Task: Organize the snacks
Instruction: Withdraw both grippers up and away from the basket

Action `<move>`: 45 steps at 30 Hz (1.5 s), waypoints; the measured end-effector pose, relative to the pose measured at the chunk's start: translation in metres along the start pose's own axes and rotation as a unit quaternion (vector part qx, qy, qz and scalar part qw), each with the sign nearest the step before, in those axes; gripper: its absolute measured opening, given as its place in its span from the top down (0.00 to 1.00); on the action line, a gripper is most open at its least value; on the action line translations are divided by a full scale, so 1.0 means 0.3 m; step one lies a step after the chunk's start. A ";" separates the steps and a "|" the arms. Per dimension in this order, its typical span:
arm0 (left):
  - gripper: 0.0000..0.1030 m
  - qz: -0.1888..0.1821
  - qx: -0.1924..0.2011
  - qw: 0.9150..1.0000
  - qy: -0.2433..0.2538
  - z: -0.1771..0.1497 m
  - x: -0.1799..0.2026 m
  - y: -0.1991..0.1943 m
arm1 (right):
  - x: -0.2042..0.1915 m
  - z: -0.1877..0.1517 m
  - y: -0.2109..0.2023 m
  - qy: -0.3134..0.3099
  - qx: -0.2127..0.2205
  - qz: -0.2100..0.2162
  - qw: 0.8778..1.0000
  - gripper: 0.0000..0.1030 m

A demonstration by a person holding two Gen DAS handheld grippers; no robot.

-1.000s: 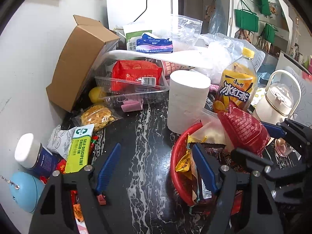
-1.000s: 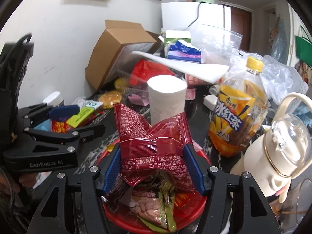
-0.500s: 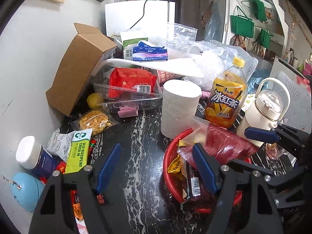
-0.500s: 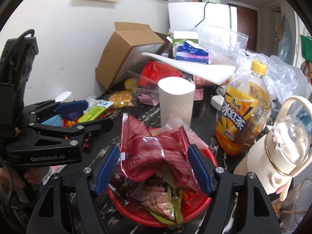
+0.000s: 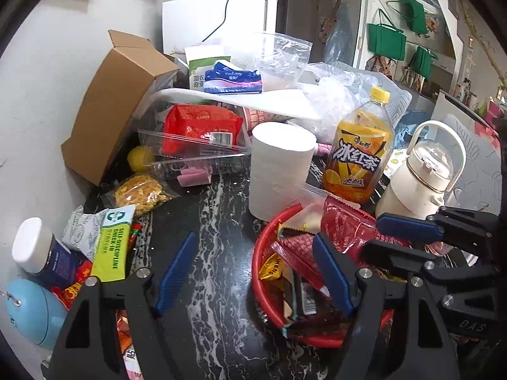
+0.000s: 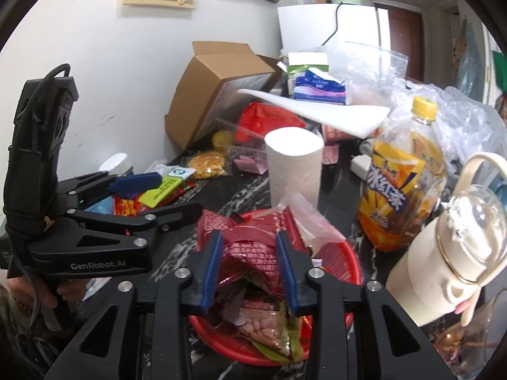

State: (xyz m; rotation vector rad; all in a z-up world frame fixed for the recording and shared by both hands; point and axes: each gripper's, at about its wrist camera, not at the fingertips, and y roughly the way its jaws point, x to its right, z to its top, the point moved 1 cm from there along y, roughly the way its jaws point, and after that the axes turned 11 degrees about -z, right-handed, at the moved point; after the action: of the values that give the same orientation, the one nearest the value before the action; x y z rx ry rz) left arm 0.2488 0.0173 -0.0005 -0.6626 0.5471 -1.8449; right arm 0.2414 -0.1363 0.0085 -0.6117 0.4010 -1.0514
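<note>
- Two grippers hang over a cluttered black marbled surface (image 5: 221, 253), and the red basket (image 5: 263, 288) serves as the landmark for everything below.
- Right gripper (image 6: 248, 262): its jaws are closing directly above the red basket, with a crumpled red snack packet (image 6: 250, 247) between the blue pads; the pads already press its sides.
- That red snack packet lies on top of the heap in the red basket, above a greenish wrapper (image 6: 285, 342) and other packets.
- Left gripper (image 5: 253, 272): its jaws stand released and wide, empty, one finger over bare surface left of the red basket, the other over the basket's near edge.
- In the right wrist view a person's hand (image 6: 41, 294) grips the left gripper's handle, left of the red basket.
- White paper roll (image 5: 280, 171) stands upright just behind the red basket.
- Orange iced-tea bottle (image 5: 358, 152) with a yellow cap stands behind and right of the basket, beside the roll.
- Cream kettle-shaped flask (image 5: 421, 180) stands right of the basket, near the bottle.
- More snacks lie left of the basket: a yellow-green packet (image 5: 111, 243), a bag of golden crumbly snacks (image 5: 139, 190) and a white-capped jar (image 5: 35, 247).
- Tilted cardboard box (image 5: 114, 101) leans against the wall, well behind and left of the basket.
</note>
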 end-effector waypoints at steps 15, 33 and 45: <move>0.27 0.014 -0.008 1.000 0.004 -0.010 0.003 0.022 | 0.010 -0.016 0.003 0.023 -0.006 -0.014 1.000 0.54; 0.27 0.002 0.034 0.999 0.030 -0.020 0.153 -0.201 | 0.015 -0.035 -0.254 0.045 0.024 -0.091 0.995 0.49; 0.27 -0.004 0.093 0.994 0.065 -0.082 0.305 -0.480 | -0.056 -0.085 -0.556 0.049 0.094 -0.106 0.989 0.45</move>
State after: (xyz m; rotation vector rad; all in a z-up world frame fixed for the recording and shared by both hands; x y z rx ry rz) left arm 0.1071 -0.0176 0.0911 -0.4230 0.4500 -1.9288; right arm 0.1056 -0.1876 0.0961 -0.4411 0.3232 -1.3099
